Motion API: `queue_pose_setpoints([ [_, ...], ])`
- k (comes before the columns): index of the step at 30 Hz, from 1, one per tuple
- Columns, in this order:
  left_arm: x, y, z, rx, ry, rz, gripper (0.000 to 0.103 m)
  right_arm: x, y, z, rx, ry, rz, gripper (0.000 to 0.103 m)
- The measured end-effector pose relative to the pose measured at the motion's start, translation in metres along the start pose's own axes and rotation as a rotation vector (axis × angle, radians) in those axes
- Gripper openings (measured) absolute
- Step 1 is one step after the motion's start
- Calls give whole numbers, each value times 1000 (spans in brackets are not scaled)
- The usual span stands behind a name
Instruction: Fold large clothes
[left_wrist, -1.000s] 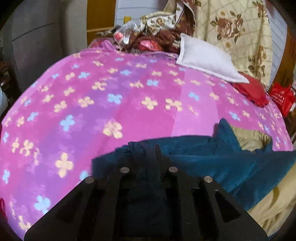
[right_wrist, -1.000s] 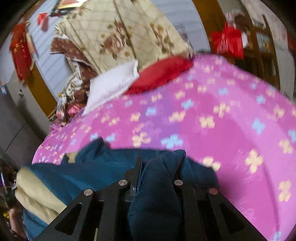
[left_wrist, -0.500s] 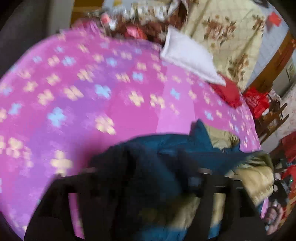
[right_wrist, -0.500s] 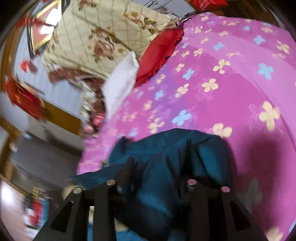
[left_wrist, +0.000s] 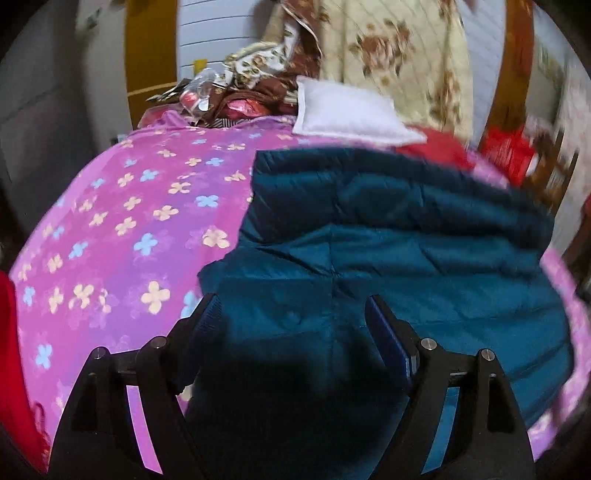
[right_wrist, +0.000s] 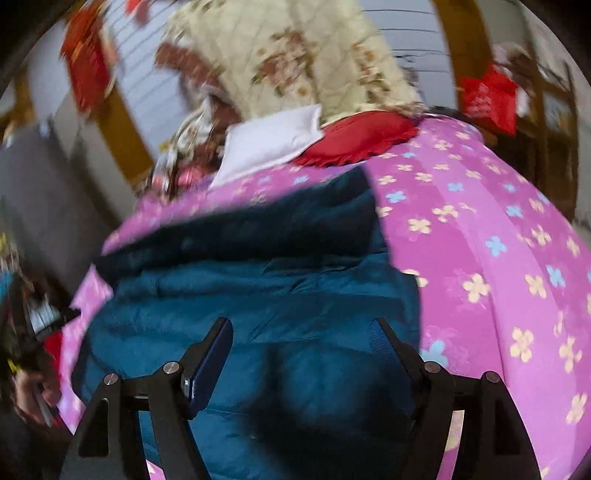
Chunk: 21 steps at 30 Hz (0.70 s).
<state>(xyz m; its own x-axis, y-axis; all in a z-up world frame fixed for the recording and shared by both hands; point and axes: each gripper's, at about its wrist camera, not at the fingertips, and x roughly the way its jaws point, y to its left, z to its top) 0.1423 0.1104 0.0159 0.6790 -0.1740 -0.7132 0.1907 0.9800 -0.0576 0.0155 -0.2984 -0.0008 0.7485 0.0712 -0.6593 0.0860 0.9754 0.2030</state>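
Note:
A large teal quilted jacket (left_wrist: 388, 240) lies spread flat on the pink flowered bedspread (left_wrist: 122, 221). My left gripper (left_wrist: 293, 314) hangs open above the jacket's near left part, with only fabric below its spread fingers. In the right wrist view the same jacket (right_wrist: 280, 295) fills the middle, its far edge folded over in a darker band. My right gripper (right_wrist: 303, 332) hovers over the near right part; its jaws are opening and the pads press on nothing.
A white pillow (left_wrist: 351, 114) and a red cushion (right_wrist: 362, 136) lie at the bed's far end. Behind them hangs a cream floral quilt (left_wrist: 399, 55), with a heap of cloth and wrappers (left_wrist: 229, 96) beside it. A red bag (right_wrist: 487, 96) hangs at the right.
Both grippers were shut on bunched teal fabric a second ago. They have let go, opened and pulled back and up, and the jacket now lies spread out on the bed.

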Motion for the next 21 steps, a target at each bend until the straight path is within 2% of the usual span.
queue_pose_setpoints([
  [2,12,-9,7,13,17,21,80,17,7,7,14,42,19,74],
  [6,48,-14,34,-26,57,53,80,54,6,28,64,88,-30,74],
  [8,68,-16,47,-45,83,68,80,79,5,40,92,133,-16,74],
  [11,97,-23,58,-46,114,97,80,118,6,56,62,181,-42,74],
  [13,119,-26,56,-33,157,164,81,143,0,58,30,230,-63,86],
  [16,136,-14,50,-102,159,143,84,159,-15,57,-2,206,-67,93],
  [18,141,-10,50,-128,148,131,85,164,-25,55,11,197,-48,94],
  [21,143,-17,46,-116,129,153,85,168,-26,54,16,182,-39,95],
])
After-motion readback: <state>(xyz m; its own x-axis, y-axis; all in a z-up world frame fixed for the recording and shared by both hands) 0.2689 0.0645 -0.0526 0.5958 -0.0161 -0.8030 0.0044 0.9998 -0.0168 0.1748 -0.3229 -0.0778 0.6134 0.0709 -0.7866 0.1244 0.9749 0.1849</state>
